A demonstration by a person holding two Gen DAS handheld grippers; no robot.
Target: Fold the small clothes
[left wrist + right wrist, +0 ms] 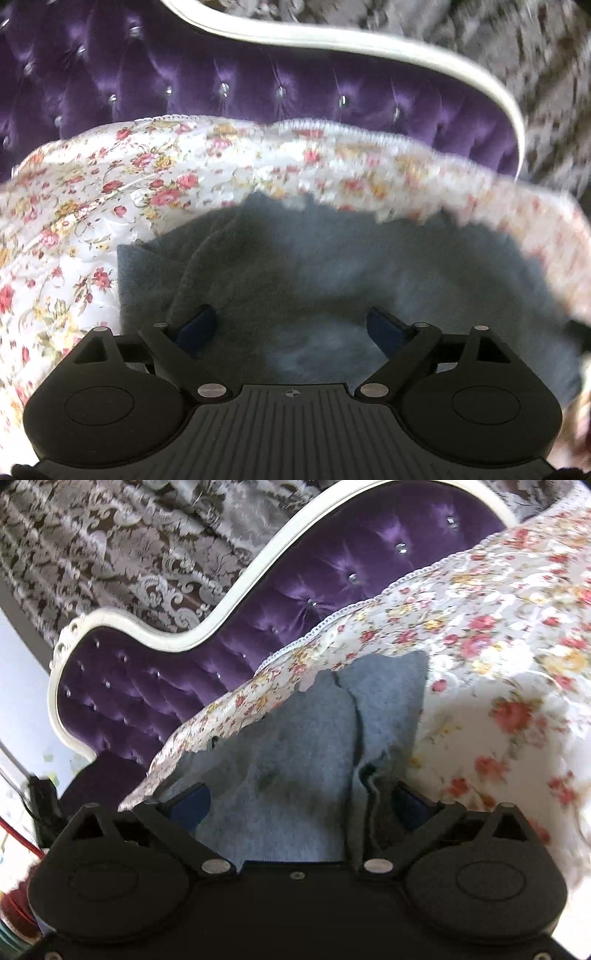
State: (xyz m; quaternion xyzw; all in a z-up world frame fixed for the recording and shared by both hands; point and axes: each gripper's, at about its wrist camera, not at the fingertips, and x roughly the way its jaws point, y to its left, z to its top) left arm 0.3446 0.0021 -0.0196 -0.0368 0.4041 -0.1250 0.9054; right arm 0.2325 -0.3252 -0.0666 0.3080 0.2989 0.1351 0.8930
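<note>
Grey garment (332, 280) lies on the floral bedspread (92, 206), partly folded, with layered edges by the right gripper (301, 805). Both grippers have fingers spread wide over the cloth, gripping nothing; left gripper (291, 328) is mid-panel. Best bet: pinch all stacked layers at the edge, lift low, and carry both sides evenly so the fold lands square.

Home bedroom/lounge: tufted purple headboard (258, 627), floral bedspread (92, 206), damask curtain (129, 546).
</note>
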